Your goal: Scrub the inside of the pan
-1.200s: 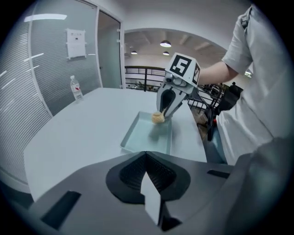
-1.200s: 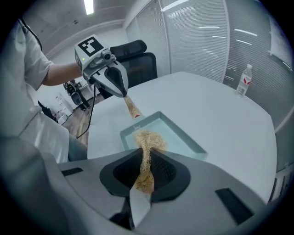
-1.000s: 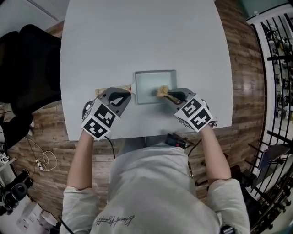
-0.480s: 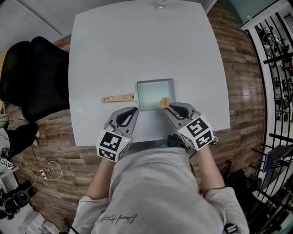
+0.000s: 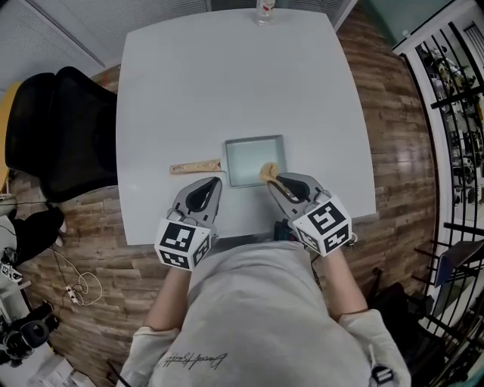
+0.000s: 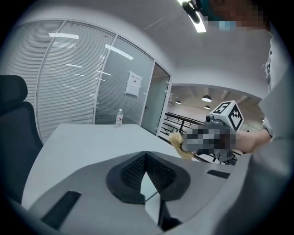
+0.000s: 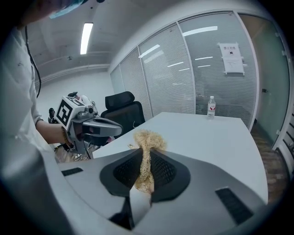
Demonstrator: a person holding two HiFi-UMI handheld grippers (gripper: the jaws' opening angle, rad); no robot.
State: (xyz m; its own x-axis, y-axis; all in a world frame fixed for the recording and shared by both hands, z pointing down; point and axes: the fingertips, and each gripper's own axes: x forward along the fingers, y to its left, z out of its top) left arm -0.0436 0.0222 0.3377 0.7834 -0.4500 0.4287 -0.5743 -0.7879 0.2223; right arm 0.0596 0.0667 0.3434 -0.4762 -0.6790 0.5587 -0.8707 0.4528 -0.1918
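A rectangular metal pan (image 5: 253, 157) sits on the white table (image 5: 227, 83), its wooden handle (image 5: 195, 166) pointing left. My right gripper (image 5: 276, 181) is shut on a tan fibrous scrubber (image 5: 268, 171) at the pan's near right corner. In the right gripper view the scrubber (image 7: 147, 147) stands pinched between the pads. My left gripper (image 5: 213, 184) is shut on nothing and held just near of the handle, apart from it. The left gripper view shows its closed pads (image 6: 138, 172) and the right gripper (image 6: 220, 133) with the scrubber (image 6: 177, 141).
A clear water bottle (image 5: 265, 7) stands at the table's far edge. A black office chair (image 5: 53, 128) is to the left of the table. A black railing (image 5: 454, 83) runs along the right. The table's near edge is close to my body.
My left gripper has pulled back from the pan handle toward the table's near edge. The right gripper with the scrubber has drawn back slightly to the pan's near right corner.
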